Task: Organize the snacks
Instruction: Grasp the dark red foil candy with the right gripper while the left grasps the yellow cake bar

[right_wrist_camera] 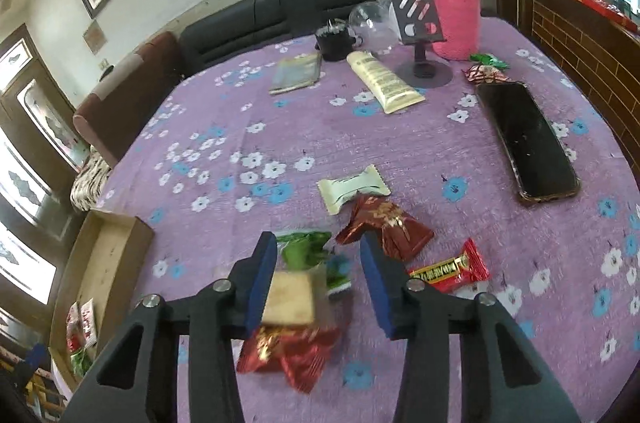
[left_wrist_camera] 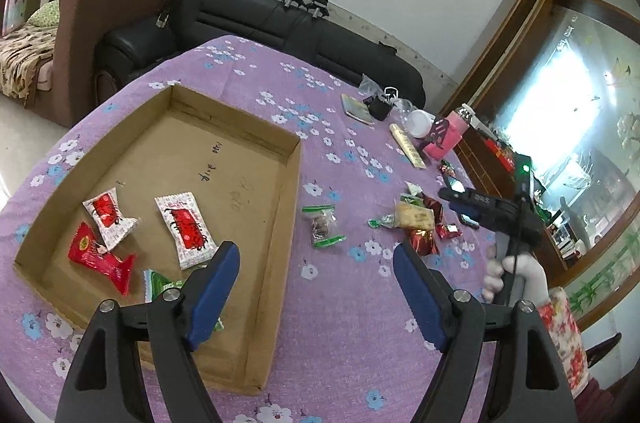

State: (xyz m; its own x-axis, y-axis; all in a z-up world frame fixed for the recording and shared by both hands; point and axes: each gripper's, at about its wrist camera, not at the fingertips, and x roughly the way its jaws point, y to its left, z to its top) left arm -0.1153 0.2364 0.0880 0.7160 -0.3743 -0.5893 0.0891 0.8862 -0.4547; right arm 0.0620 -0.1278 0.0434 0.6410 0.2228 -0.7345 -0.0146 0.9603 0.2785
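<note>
The left tool (left_wrist_camera: 316, 283) hangs released, spread wide over the near right wall of the cardboard tray (left_wrist_camera: 288, 219), where four snacks lie near its left end. The right tool (right_wrist_camera: 318, 275) is parted over a pale cracker packet (right_wrist_camera: 292, 297), seemingly not pressing it; the blur hinders judging. Loose candies (right_wrist_camera: 384, 227) cluster beyond, then bare purple worktop (right_wrist_camera: 280, 127).
</note>
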